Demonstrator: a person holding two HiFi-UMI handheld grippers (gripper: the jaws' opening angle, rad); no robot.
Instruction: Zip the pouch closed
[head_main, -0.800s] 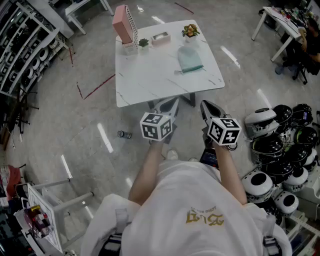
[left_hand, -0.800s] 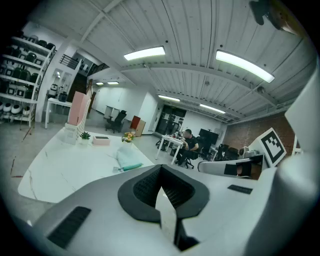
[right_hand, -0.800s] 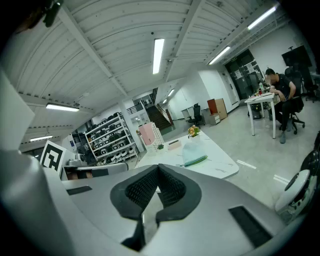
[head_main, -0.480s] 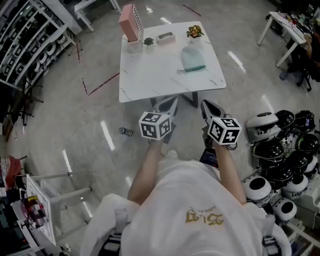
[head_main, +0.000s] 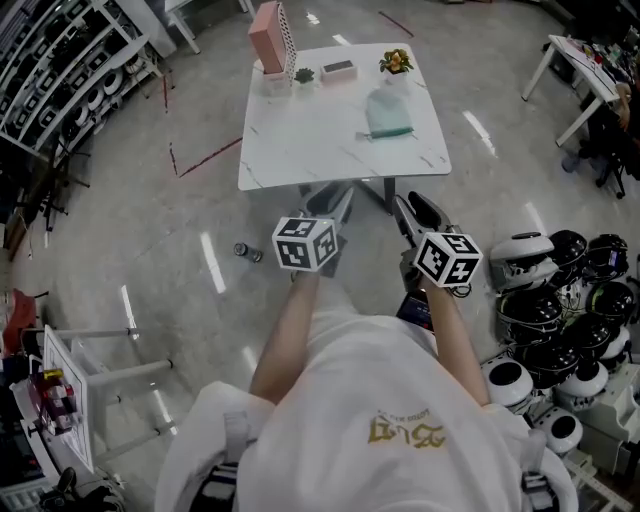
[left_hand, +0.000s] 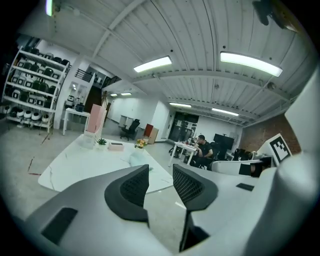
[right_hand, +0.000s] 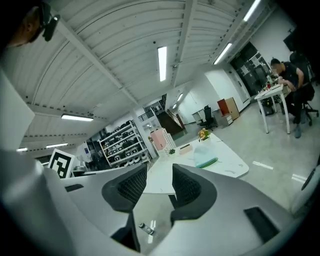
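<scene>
- the pouch (head_main: 387, 113), pale teal, lies flat on the far right part of the white marbled table (head_main: 300, 150), just in front of a small pot of yellow flowers (head_main: 397, 62).
- along the table's far edge stand a tall pink box (head_main: 267, 38), a small green plant (head_main: 304, 75) and a low tray (head_main: 338, 69), all apart from the pouch.
- the pouch is too far off to tell how its zip stands.
- the left gripper (head_main: 335, 203) hangs in the air short of the table's near edge, its jaws released and spread wide, with only floor and table showing between them.
- the right gripper (head_main: 413, 210) is held beside it, also short of the table, its jaws likewise parted and gripping nothing.
- both grippers point toward the table, tipped slightly down, well apart from the pouch.
- a small bottle (head_main: 245, 252) lies on the floor to the left of the grippers.
- black and white helmets (head_main: 560, 300) are piled on the floor at the person's right.
</scene>
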